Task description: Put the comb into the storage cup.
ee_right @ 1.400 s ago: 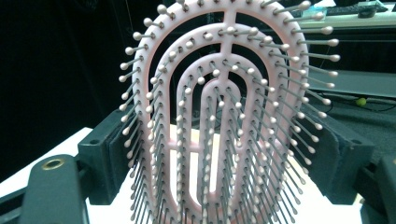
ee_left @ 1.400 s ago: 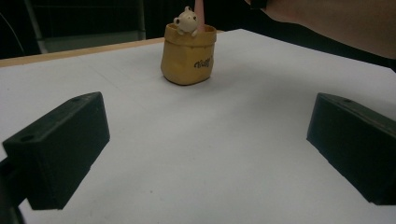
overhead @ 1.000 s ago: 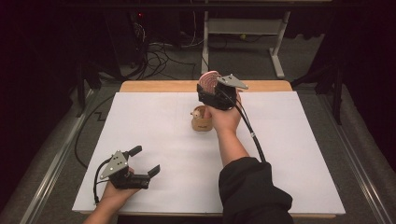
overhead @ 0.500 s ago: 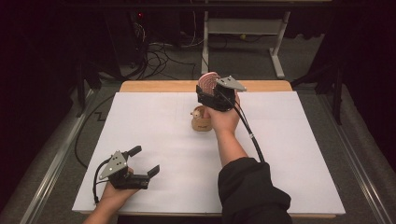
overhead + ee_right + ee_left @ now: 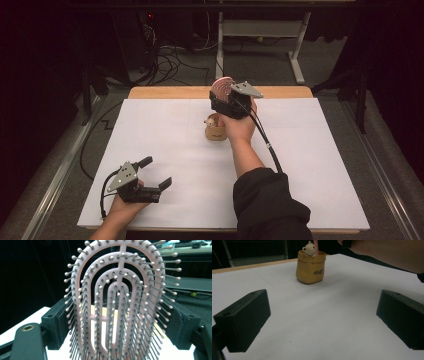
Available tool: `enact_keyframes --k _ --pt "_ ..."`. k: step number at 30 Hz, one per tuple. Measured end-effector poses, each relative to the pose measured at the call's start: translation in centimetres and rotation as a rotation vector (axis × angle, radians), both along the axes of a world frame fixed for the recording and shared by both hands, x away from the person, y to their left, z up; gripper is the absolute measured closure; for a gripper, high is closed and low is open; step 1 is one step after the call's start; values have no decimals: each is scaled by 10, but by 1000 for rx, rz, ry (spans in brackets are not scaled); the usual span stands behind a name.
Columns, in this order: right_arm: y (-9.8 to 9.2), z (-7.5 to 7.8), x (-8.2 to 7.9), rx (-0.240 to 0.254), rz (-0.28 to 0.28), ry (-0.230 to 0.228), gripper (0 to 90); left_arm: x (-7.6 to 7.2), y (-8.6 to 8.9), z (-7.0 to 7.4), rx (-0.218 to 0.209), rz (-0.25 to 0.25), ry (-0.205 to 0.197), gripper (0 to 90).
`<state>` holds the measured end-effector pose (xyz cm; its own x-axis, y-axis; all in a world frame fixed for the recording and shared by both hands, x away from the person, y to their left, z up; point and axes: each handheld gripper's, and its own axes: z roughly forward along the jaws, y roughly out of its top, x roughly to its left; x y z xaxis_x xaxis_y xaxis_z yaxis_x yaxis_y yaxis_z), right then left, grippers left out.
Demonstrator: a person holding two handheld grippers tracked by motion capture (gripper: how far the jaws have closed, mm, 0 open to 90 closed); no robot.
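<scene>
Pink hairbrush held upright above the far middle of the table
The pink hairbrush (image 5: 120, 302) is clamped in the right gripper (image 5: 227, 100), over a yellow cup (image 5: 310, 267) holding a small bear figure (image 5: 310, 248); the left gripper (image 5: 150, 172) rests wide apart near the white table (image 5: 165, 135) front edge

black sleeve (image 5: 270, 200) | black grippers — blocky jaws, grey three-cornered plates, black cables

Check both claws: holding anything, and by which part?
Right claw grips the pink vented hairbrush across the sides of its bristled head. Left claw is open, holding nothing.
</scene>
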<state>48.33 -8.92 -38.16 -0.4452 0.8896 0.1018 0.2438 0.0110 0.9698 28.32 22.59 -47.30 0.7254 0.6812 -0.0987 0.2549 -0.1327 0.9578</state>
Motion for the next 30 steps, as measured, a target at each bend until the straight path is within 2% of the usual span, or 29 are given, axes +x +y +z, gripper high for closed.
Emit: enact_keyframes --k 11,20,30 --pt "-1 -2 4 17 -11 0 196 0 0 0 2 2 -1 0" --pt "-3 -1 11 27 -11 25 194 0 0 0 3 1 -3 0" --pt "4 -4 19 15 -15 27 192 0 0 -1 2 1 4 0"
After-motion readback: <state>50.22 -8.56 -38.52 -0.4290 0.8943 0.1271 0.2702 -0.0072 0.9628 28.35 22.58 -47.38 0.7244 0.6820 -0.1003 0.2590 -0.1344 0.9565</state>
